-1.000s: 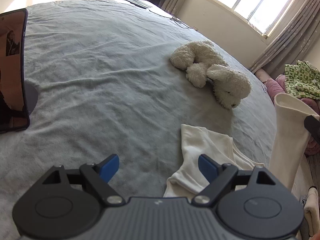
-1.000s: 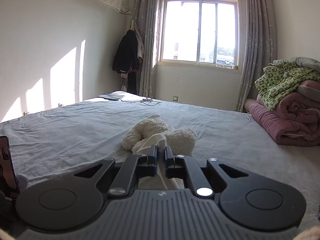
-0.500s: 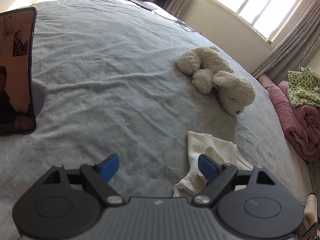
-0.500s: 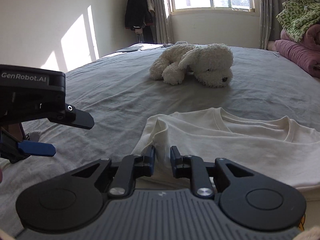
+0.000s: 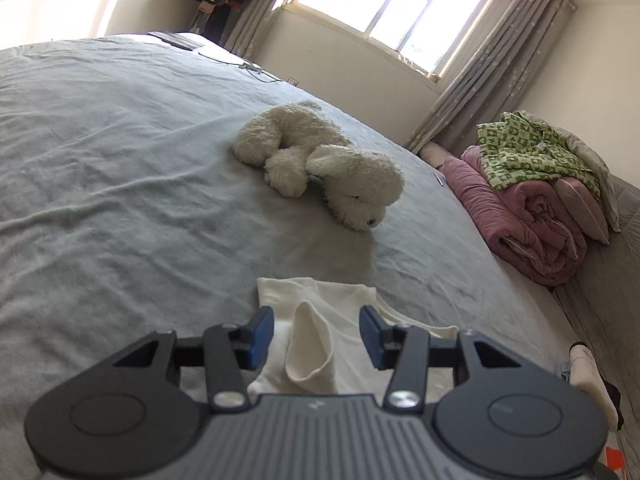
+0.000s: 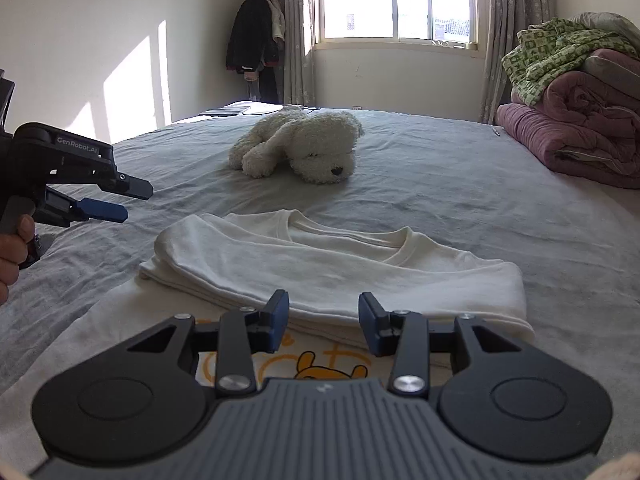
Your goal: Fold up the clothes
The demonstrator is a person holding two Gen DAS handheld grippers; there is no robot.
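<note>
Released by the opening right gripper [image 6: 323, 322], shirt [image 6: 340, 264] lies flat ahead; closing left gripper [image 5: 316, 336] straddles its sleeve untouched.

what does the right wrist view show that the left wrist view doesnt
Only the right wrist view: the yellow bear print on the white t-shirt, the person's hand, and the left tool seen from the side.
Only the left wrist view: the t-shirt's sleeve between the closing left tool's blue pads, untouched.
Both: the grey bed, the plush dog, the pink quilts, the window. The right tool is opening above the shirt.
</note>
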